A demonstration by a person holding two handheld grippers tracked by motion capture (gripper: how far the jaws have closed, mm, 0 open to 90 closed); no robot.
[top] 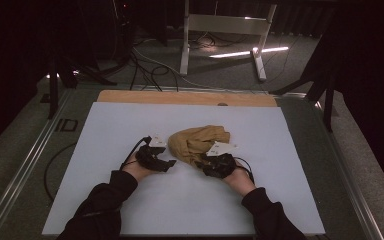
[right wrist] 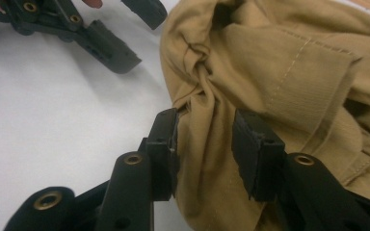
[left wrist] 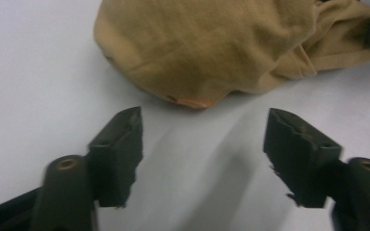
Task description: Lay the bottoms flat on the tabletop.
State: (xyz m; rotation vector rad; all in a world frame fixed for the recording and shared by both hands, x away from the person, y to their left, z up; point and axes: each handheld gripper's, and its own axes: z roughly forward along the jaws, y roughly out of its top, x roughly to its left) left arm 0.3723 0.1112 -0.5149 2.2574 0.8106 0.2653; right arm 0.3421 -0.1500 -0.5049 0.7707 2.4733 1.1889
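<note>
Two hand-held tools at a crumpled tan cloth on a white desk

At the left of the high view, the left tool (top: 166, 164) lies low on the white desk (top: 105, 130) just beside the tan cloth (top: 196, 142), its jaws spread wide with bare desk between them; in the left gripper view the cloth (left wrist: 212, 48) bunches just ahead of the tips, apart from them, a small orange tag (left wrist: 192, 102) showing at its near hem. The cloth sits near the middle of the desk, heaped in folds. To its right, the right tool (top: 203, 161) meets the cloth's near edge; in the right gripper view the jaws stand partly closed around a twisted fold of the cloth (right wrist: 289, 62), fabric between them, with the left tool (right wrist: 147, 29) farther off at upper left
</note>
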